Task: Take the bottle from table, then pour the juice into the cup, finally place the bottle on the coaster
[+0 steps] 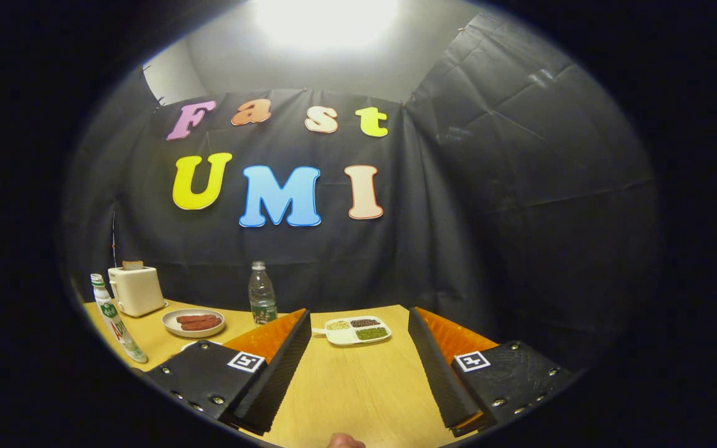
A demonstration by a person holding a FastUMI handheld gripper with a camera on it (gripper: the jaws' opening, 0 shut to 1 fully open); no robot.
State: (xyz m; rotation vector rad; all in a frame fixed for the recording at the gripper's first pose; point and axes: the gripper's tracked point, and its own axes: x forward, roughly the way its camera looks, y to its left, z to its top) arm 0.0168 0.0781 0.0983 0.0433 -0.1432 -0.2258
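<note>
Spread wide, the claw (353,348) is hovering over the table (358,392) with nothing between its fingers (284,354); bare wood is showing in the gap. Just beyond the fingertips, between them, a white divided tray (353,331) is lying flat, holding small heaps of pale, dark and green grains in separate compartments. Past the left finger, a clear bottle (262,294) with a green label is standing upright near the back edge of the table, against the black cloth wall (520,186). Further left, a round plate (193,323) is carrying reddish sausages (199,322), and behind it a cream toaster (136,290) is sitting with a slice of bread (132,265) sticking out of its top. At the far left, a white bottle with green print (114,318) is standing near the table's edge, looking tilted in the curved view. A fingertip (344,441) is peeking in at the near edge, between the claw's fingers. Bright light (327,22) is glowing overhead.
</note>
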